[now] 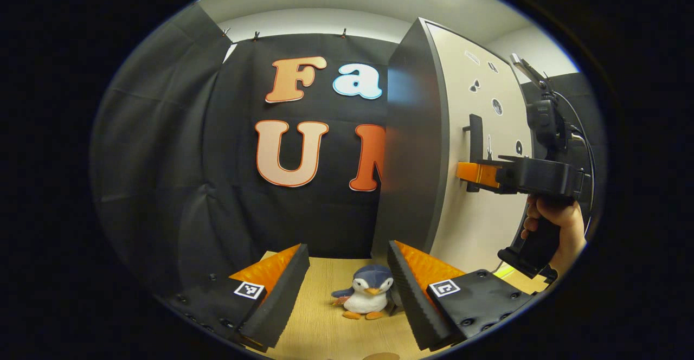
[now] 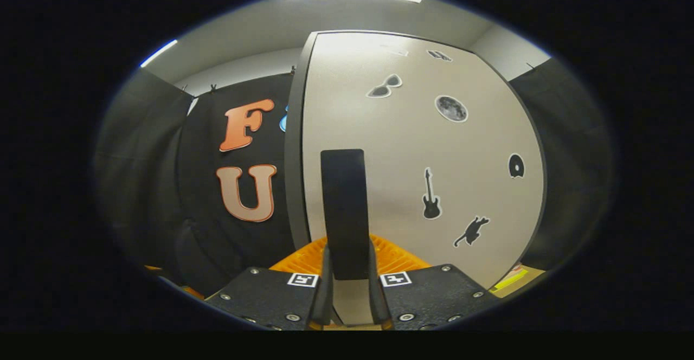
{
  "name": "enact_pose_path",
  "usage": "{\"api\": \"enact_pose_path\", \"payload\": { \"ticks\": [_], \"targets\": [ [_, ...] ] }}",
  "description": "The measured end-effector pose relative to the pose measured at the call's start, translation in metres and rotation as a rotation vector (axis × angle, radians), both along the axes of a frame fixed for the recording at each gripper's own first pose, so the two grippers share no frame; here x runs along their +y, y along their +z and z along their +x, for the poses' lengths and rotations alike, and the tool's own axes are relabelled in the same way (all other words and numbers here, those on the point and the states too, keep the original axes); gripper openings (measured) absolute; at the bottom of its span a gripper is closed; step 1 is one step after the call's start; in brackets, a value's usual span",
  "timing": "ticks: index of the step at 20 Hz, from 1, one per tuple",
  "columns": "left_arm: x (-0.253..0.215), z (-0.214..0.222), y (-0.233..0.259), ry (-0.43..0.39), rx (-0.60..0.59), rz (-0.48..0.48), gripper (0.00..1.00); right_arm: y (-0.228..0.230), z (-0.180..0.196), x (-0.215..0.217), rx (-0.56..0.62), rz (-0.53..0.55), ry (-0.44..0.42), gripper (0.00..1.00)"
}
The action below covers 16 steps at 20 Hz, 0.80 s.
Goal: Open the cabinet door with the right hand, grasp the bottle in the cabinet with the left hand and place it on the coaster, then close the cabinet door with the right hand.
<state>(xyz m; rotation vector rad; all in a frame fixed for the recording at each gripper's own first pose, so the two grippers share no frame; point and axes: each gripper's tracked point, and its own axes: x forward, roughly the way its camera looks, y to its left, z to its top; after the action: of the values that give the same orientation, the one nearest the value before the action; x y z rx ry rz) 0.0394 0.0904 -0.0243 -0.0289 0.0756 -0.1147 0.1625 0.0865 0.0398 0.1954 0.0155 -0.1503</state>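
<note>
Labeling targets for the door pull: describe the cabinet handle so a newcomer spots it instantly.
Find the tall pale cabinet door dotted with small dark stickers. Near its left edge stands the handle, a dark upright bar with the right claw closed around it; unlike the flat stickers, it juts out.

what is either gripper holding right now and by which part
Right gripper clamps the white cabinet door by its black vertical handle; left gripper holds nothing.

Both views face the cabinet door (image 2: 423, 148), right perhaps closest.
</note>
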Motion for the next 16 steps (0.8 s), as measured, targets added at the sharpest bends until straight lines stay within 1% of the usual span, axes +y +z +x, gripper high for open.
{"api": "enact_pose_path", "payload": {
  "ticks": [1, 2, 3, 4, 5, 9, 10, 11, 12, 13, 15, 16],
  "targets": [
    [0.001, -0.001, -0.002, 0.007, 0.005, 0.001, 0.96, 0.0, -0.001, 0.0, 0.001, -0.001, 0.001, 0.23],
    [0.001, -0.003, -0.002, 0.018, 0.006, 0.001, 0.94, 0.0, -0.002, 0.0, 0.002, 0.003, 0.005, 0.22],
    [0.002, -0.002, -0.003, 0.029, 0.007, 0.001, 0.96, 0.0, -0.003, 0.0, -0.001, 0.009, 0.011, 0.18],
    [0.003, -0.003, -0.002, 0.039, 0.008, 0.001, 0.95, 0.001, -0.004, 0.001, -0.004, 0.011, 0.021, 0.23],
    [0.003, -0.003, -0.003, 0.046, 0.007, 0.001, 0.94, 0.002, -0.006, 0.001, -0.008, 0.01, 0.028, 0.2],
    [-0.003, -0.002, 0.0, 0.069, 0.006, -0.004, 0.94, 0.006, -0.022, 0.001, -0.03, 0.01, 0.055, 0.2],
    [-0.005, -0.003, 0.002, 0.076, 0.005, -0.007, 0.96, 0.005, -0.024, 0.001, -0.032, 0.009, 0.067, 0.2],
    [-0.008, -0.008, 0.0, 0.085, 0.002, -0.01, 0.96, 0.006, -0.03, 0.001, -0.036, 0.009, 0.077, 0.2],
    [-0.011, -0.01, 0.002, 0.09, -0.001, -0.01, 0.94, 0.006, -0.033, 0.001, -0.037, 0.006, 0.088, 0.18],
    [-0.015, -0.013, 0.003, 0.095, -0.002, -0.01, 0.94, 0.007, -0.039, 0.001, -0.04, 0.003, 0.099, 0.2],
    [-0.023, -0.025, 0.003, 0.107, -0.009, -0.007, 0.94, 0.008, -0.052, -0.001, -0.047, 0.005, 0.122, 0.2],
    [-0.027, -0.031, 0.004, 0.112, -0.014, -0.006, 0.95, 0.007, -0.061, -0.003, -0.052, 0.006, 0.134, 0.18]
  ]
}}
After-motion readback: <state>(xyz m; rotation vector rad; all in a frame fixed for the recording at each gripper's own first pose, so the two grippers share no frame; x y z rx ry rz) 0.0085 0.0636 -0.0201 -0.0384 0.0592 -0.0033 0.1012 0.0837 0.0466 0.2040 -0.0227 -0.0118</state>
